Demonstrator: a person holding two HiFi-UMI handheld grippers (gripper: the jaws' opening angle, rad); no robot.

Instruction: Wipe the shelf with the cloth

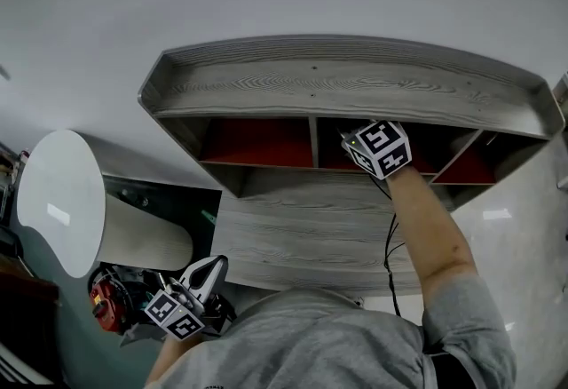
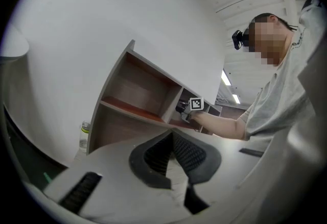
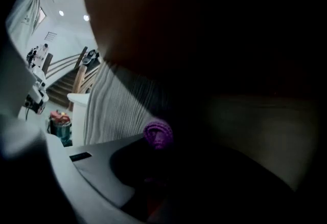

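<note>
The grey wooden shelf (image 1: 355, 87) has red-backed compartments below its top board. My right gripper (image 1: 376, 148) reaches into the middle compartment, its jaws hidden inside. In the dark right gripper view a bit of purple cloth (image 3: 157, 134) sticks out at the jaw tips of the right gripper (image 3: 161, 146), which is shut on it. My left gripper (image 1: 209, 273) hangs low at the bottom left, away from the shelf. In its own view the left gripper (image 2: 172, 137) has its black pads meeting at the tips with nothing between. That view also shows the shelf (image 2: 134, 79) and the right gripper (image 2: 188, 107).
A grey wood desk top (image 1: 302, 236) runs below the shelf. A white rounded column (image 1: 62, 201) stands at the left, with a red object (image 1: 105, 304) near its foot. A clear bottle (image 2: 84, 134) stands beside the shelf's left end. A black cable (image 1: 389, 256) hangs by the right arm.
</note>
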